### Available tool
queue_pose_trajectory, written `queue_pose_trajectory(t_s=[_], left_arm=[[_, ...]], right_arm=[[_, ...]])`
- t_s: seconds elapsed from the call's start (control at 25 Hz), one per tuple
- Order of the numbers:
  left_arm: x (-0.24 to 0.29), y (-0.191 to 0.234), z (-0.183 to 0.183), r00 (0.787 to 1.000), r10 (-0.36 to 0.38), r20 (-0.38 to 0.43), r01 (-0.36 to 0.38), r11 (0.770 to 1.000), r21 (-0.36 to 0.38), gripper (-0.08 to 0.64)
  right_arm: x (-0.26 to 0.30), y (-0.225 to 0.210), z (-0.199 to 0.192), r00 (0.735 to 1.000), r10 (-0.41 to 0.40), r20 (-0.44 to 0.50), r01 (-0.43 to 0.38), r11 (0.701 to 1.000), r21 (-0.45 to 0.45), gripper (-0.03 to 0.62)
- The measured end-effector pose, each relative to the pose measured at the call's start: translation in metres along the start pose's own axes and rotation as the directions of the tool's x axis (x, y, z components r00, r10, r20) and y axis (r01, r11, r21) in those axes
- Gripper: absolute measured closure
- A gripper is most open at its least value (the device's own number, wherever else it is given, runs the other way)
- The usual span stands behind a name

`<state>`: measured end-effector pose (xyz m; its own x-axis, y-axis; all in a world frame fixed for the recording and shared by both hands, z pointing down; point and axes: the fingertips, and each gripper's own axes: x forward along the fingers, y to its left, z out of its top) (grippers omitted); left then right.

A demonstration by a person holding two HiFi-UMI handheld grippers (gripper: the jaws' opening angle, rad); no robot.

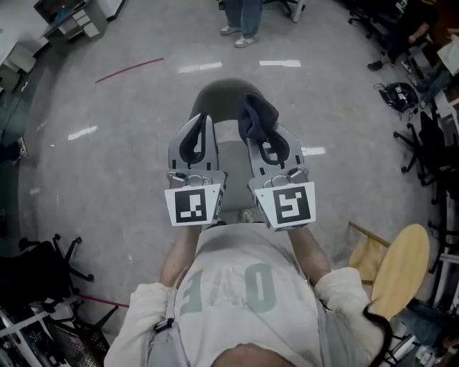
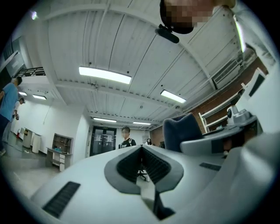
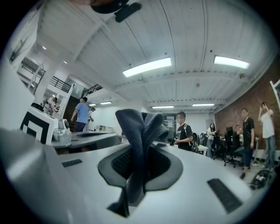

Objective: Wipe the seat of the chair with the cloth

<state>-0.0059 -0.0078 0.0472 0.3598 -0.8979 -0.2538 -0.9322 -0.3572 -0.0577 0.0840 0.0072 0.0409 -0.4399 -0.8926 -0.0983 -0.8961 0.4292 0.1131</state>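
Holding both tools up close to the chest, side by side, tips pointed up toward the ceiling (image 2: pixel 131 43). Clenching the left gripper (image 1: pixel 203 120) on nothing at all, likely because there is no job for it yet. Pinching the dark blue cloth (image 1: pixel 257 113) tight in the right gripper (image 1: pixel 267 143), with a soft bunch poking out past the tips and a tail hanging down behind. Probably gripped in the middle like that so enough cloth sticks out to rub with.

A bit farther, down below and between the two: the grey chair (image 1: pixel 219 99), out on the open floor (image 1: pixel 107 165). Not touching it yet, with the cloth well above the seat. Looks like wiping not begun. Next, probably tipping the right gripper down and lowering it until the soft bunch presses flat on the seat. Might slip out of the pinch if pushed too hard.

Off to the right, a pale wooden seat (image 1: pixel 405 265), not part of this job. Farthest away, people (image 1: pixel 242 21) standing near the edge of the room.
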Motion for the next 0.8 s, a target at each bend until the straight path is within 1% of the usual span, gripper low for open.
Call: queue_pose_trajectory(t_s=[0.12, 0.24, 0.4, 0.56, 0.68, 0.8], left_arm=[[0.001, -0.015, 0.004, 1.0, -0.007, 0.014, 0.007, 1.0, -0.005, 0.545], [0.005, -0.024, 0.005, 1.0, -0.012, 0.021, 0.012, 1.0, 0.003, 0.545], [0.008, -0.025, 0.015, 0.999, -0.007, 0.045, 0.007, 1.0, 0.011, 0.545], [0.014, -0.028, 0.02, 0.998, 0.003, 0.056, -0.003, 1.0, 0.009, 0.545], [0.007, -0.028, 0.017, 0.998, 0.009, 0.055, -0.01, 1.0, 0.011, 0.545], [-0.006, -0.028, 0.018, 0.998, 0.016, 0.057, -0.016, 1.0, 0.015, 0.546]], right_arm=[[-0.01, 0.0, 0.007, 0.999, 0.022, 0.044, -0.022, 1.0, 0.01, 0.543], [-0.012, -0.008, 0.006, 0.999, 0.024, 0.047, -0.025, 1.0, 0.012, 0.543], [-0.016, -0.019, 0.009, 0.999, 0.002, 0.051, -0.001, 1.0, -0.024, 0.543], [-0.017, -0.031, 0.009, 0.999, -0.007, 0.044, 0.008, 1.0, -0.028, 0.543], [-0.022, -0.025, 0.007, 0.999, 0.012, 0.048, -0.012, 1.0, -0.001, 0.543], [-0.03, -0.021, 0.007, 0.998, 0.017, 0.055, -0.016, 1.0, -0.016, 0.543]])
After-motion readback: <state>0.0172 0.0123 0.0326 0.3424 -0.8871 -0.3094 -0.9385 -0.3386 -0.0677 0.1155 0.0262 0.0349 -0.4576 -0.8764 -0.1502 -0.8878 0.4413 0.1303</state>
